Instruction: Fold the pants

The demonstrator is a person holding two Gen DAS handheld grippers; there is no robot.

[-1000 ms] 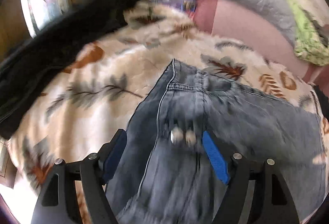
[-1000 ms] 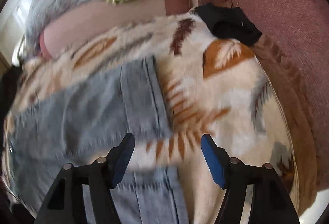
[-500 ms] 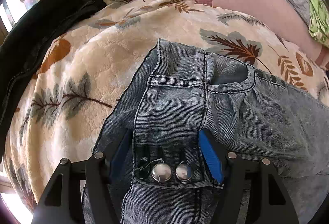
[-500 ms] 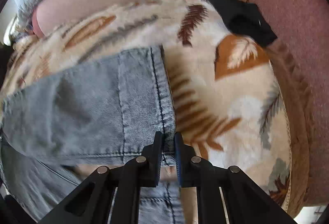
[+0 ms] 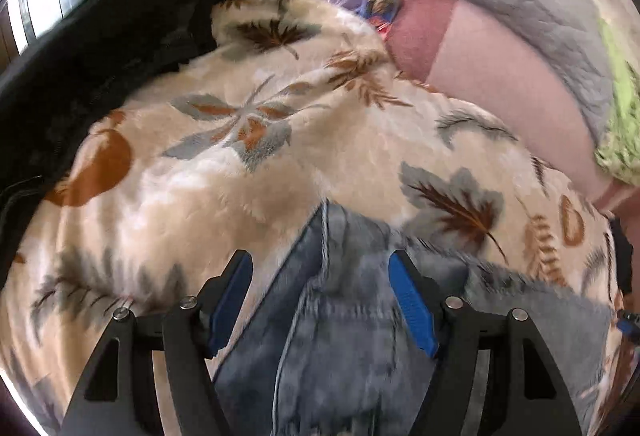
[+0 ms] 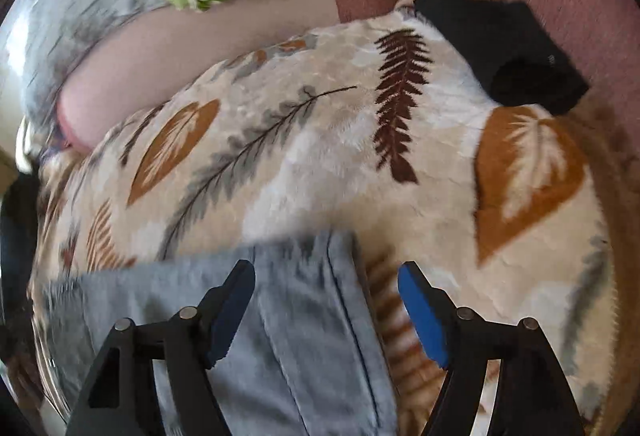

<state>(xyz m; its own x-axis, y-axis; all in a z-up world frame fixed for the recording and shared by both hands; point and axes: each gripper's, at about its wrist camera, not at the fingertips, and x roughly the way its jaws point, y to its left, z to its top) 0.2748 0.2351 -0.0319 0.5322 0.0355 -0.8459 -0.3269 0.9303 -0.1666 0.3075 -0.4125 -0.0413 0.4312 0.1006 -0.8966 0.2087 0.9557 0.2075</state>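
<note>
both grippers, left [image 5: 320, 300] and right [image 6: 326, 310], stand with fingers wide, gripping nothing. the pants [image 5: 340, 336] lie flat on the blanket [image 5: 240, 175], between and below each pair of fingers, probably laid out for the next fold.

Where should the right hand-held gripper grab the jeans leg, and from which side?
Probably at the stitched hem, the leg's end on the leaf blanket. Come in along the leg from the near side, one finger over and one under the edge. The right hand-held gripper is open and already straddles that hem, which lies flat and doubled.
</note>
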